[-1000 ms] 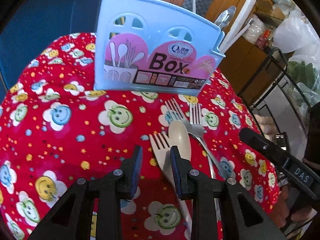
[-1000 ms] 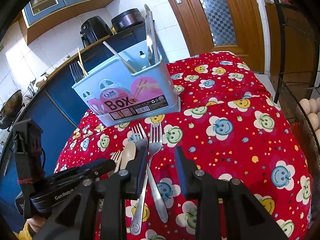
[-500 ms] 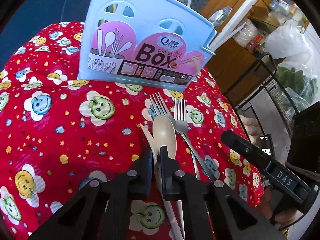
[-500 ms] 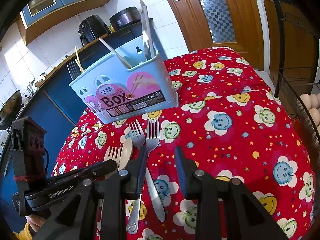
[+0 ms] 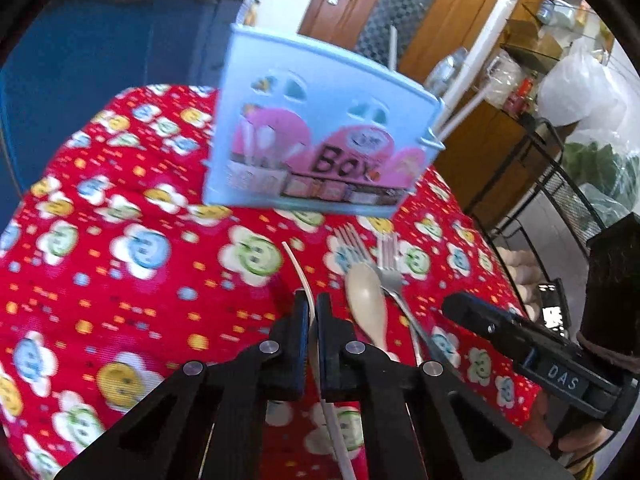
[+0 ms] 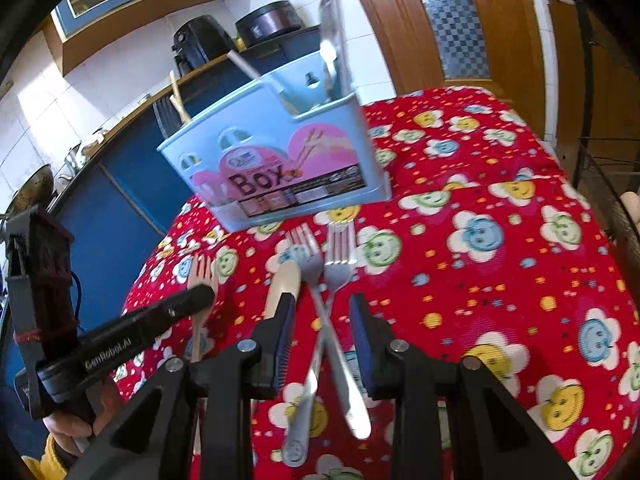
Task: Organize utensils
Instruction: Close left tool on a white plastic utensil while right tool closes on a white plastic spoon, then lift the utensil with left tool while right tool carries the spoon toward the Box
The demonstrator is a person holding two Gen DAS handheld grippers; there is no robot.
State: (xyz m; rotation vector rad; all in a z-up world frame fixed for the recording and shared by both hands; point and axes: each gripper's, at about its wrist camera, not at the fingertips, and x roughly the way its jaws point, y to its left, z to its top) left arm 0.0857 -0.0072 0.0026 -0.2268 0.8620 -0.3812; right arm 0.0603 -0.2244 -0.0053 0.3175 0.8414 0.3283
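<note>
My left gripper [image 5: 313, 304] is shut on a beige plastic fork [image 5: 298, 268], held edge-on and lifted off the red cloth; the fork also shows in the right wrist view [image 6: 201, 276]. A beige spoon [image 5: 366, 304] and two crossed metal forks [image 6: 320, 280] lie on the cloth in front of the light blue utensil box [image 5: 320, 136], seen also in the right wrist view [image 6: 280, 160]. The box holds several utensils. My right gripper [image 6: 322, 316] is open, jaws on either side of the crossed metal forks, just above them.
The table is covered by a red smiley-flower cloth [image 6: 480, 260]. A black wire rack [image 5: 560, 184] stands to the right of the table. Blue cabinets [image 5: 100, 52] and a wooden door [image 6: 440, 20] are behind.
My left gripper shut on the beige fork and lifted it, turning it edge-on. My right gripper moved forward over the crossed metal forks.
</note>
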